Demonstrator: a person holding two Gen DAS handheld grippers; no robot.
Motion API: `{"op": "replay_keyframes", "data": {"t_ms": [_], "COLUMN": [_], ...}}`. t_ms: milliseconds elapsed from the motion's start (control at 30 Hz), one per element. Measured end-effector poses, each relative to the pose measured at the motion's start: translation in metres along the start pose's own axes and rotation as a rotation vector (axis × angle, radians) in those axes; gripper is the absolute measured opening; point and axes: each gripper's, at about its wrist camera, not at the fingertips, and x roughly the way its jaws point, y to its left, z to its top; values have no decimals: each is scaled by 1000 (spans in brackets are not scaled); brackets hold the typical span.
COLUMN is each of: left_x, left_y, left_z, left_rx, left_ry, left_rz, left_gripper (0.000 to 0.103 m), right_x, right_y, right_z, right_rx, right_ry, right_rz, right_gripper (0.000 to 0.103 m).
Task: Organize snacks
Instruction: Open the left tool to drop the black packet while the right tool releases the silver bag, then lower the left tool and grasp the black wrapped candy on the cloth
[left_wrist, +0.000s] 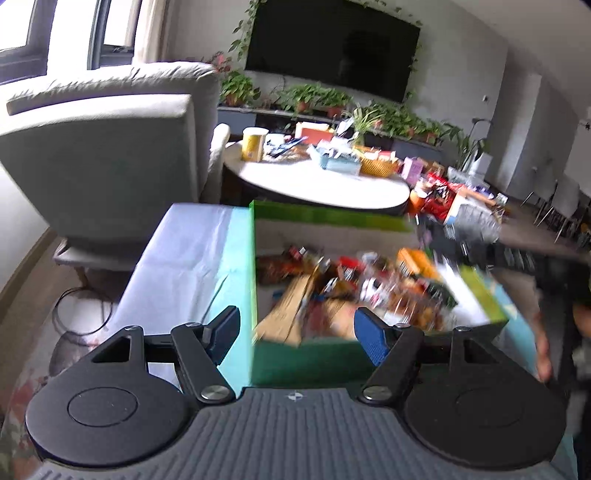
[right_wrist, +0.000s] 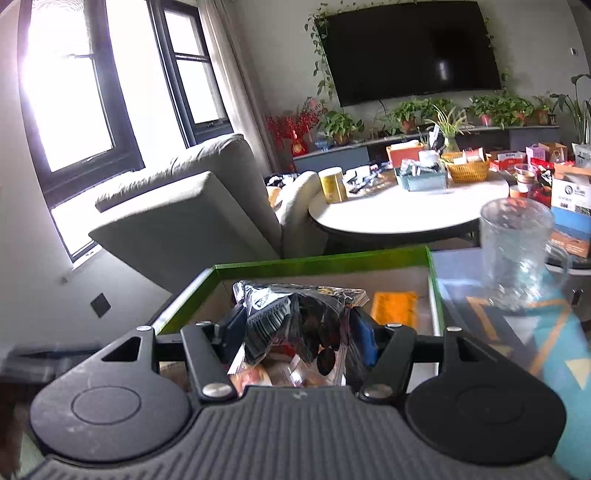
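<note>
A green-rimmed box (left_wrist: 325, 216) holds several blurred snack packets (left_wrist: 369, 288) in the left wrist view. My left gripper (left_wrist: 295, 332) is open and empty, just above the box's near wall. In the right wrist view my right gripper (right_wrist: 299, 332) is shut on a shiny silver snack bag (right_wrist: 295, 317) and holds it over the same green box (right_wrist: 321, 264). An orange packet (right_wrist: 393, 308) lies on the box floor beyond the bag. The right gripper shows as a dark blurred shape (left_wrist: 498, 254) at the box's right side in the left wrist view.
A clear glass mug (right_wrist: 517, 251) stands on the patterned blue cloth (right_wrist: 554, 332) right of the box. A grey armchair (left_wrist: 110, 147) is on the left. A round white table (left_wrist: 314, 181) with baskets and packets is behind, and more snack boxes (right_wrist: 569, 199) stand at the right.
</note>
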Motion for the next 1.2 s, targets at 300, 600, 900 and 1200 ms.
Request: {"op": "replay_keyframes", "data": {"t_ms": [300,600,900,1200], "left_x": [-10,-7,0,23], "left_y": [17,10,-9,-41], "left_z": [-10,-19,-25,-40], "left_rx": [-38,-25,-9,-1], "left_ry": [25,49,86,171], "left_rz": [14,-1,-51,-63], "left_gripper": [66,66,66,70], "right_x": [31,29,-18,-64], "right_y": [11,9,-4,-13], "right_z": [5,-7,-16,-43], "right_rx": [15,22,85,75], "right_ry": [7,-8,-36,17], "right_rz": [-39,-98,-36,16], "right_gripper": [37,38,38,38]}}
